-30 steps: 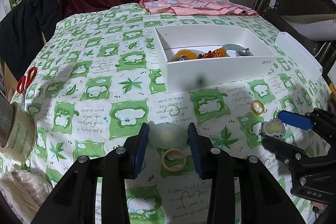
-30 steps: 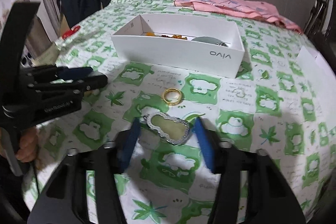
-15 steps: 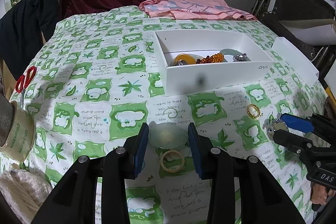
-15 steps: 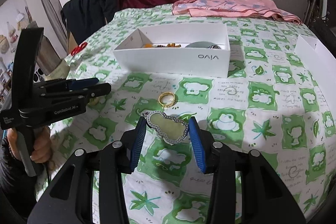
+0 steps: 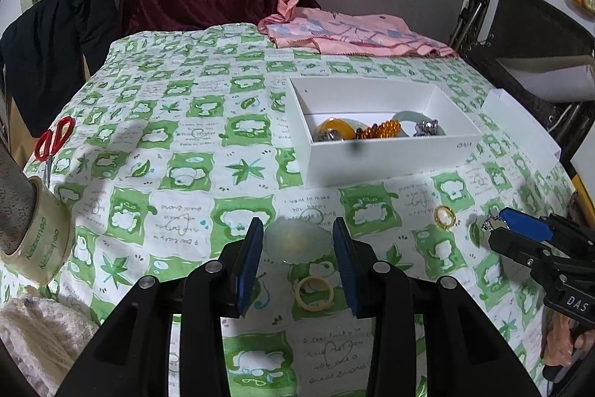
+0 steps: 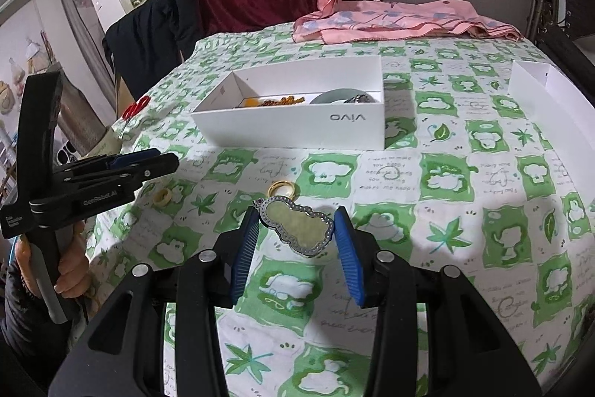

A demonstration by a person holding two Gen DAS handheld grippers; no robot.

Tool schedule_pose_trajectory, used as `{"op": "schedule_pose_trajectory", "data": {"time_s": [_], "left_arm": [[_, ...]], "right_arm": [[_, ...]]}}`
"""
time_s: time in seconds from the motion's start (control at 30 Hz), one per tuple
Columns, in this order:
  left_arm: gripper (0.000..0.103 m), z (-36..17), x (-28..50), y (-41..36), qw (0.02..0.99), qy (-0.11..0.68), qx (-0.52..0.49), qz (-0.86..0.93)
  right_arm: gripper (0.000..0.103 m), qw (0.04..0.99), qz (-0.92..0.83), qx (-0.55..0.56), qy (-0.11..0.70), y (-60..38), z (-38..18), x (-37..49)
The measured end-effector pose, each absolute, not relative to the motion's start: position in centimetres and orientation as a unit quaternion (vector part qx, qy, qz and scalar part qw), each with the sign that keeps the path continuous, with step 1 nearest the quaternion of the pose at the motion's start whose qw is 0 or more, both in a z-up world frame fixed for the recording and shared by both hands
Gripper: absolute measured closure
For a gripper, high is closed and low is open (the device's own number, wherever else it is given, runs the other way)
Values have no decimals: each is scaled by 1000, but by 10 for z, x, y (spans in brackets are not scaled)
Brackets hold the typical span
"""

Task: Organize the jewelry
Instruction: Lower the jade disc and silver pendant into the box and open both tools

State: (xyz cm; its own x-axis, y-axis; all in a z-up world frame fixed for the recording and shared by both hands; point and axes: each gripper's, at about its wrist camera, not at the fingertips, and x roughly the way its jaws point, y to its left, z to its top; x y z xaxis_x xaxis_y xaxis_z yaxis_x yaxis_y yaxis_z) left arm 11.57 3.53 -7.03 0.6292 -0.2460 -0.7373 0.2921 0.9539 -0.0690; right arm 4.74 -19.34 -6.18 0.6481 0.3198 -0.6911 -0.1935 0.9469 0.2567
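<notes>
The left tongs (image 5: 297, 244) are clamped on a pale translucent green scalloped jade disc (image 5: 297, 243), held between the blue pads above the desk (image 5: 186, 151) with its green-and-white patterned cloth. A cream ring (image 5: 315, 292) lies on the cloth just behind the disc, between the fingers. The right tongs (image 6: 295, 229) are clamped on a gourd-shaped yellow-green pendant with a silver studded rim (image 6: 297, 226). A gold ring (image 6: 281, 189) lies just ahead of them, and the white open cardboard box (image 6: 297, 125) of jewelry sits farther ahead.

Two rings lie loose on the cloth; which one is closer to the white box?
The gold ring, lying just beyond the gourd-shaped pendant toward the white box. The cream ring lies farther back, beside the left gripper.
</notes>
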Motion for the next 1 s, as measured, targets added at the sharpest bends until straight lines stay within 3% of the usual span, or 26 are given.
{"op": "schedule_pose_trajectory", "data": {"time_s": [0.7,1.0], "left_arm": [[65,-16,172,4,914,370,17,-166],[65,-30,215,-10,905,393,13,-160]], "right_arm": [[63,926,125,106,340,-223,0,105],[63,916,119,99,371,-217,-16,162]]}}
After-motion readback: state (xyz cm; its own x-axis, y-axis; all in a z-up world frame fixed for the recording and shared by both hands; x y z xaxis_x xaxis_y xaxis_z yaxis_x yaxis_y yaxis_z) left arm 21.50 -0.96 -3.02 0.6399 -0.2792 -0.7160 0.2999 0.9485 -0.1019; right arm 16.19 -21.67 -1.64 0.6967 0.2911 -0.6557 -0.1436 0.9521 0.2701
